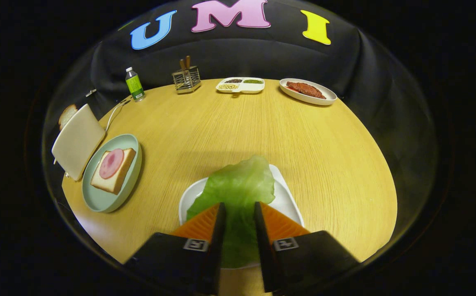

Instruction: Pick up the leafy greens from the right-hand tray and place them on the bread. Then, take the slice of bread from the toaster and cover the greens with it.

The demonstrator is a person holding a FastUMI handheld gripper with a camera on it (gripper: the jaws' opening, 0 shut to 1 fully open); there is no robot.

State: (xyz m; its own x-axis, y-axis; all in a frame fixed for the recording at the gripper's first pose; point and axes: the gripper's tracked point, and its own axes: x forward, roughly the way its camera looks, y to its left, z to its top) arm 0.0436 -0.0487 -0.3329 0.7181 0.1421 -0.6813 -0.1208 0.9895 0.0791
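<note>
Gripper view. Tabletop point(238, 123): round, pale wood veneer with fine straight grain, matte; a broad bare stretch runs through its middle between the near tray and the far dishes.

Leafy greens point(238, 185): one pale green lettuce leaf, thin, crinkled, wavy-edged, lying on a white glossy tray point(289, 197) with rounded corners; the far edge of the leaf overhangs the tray's far rim.

Gripper point(238, 209): its two fingers are parted and flank the near part of the leaf, which runs down the gap between them; whether both press on the leaf cannot be told.

Pale green round plate point(98, 199), smooth with a raised rim, well apart from the fingers on the left near the tabletop's edge. On it lies a square slice of white bread point(119, 179) with tan crust, topped by a round pink slice of ham point(111, 163).

Cream boxy toaster point(77, 142), just beside and behind that plate, with a crusted bread slice point(67, 115) standing out of its top and a white cord trailing from it.

Far rim: clear plastic bottle with green label point(134, 85); wire utensil rack with wooden handles point(186, 78); white divided dish of seeds point(240, 85); white oval dish of reddish-brown meat point(308, 91).
</note>
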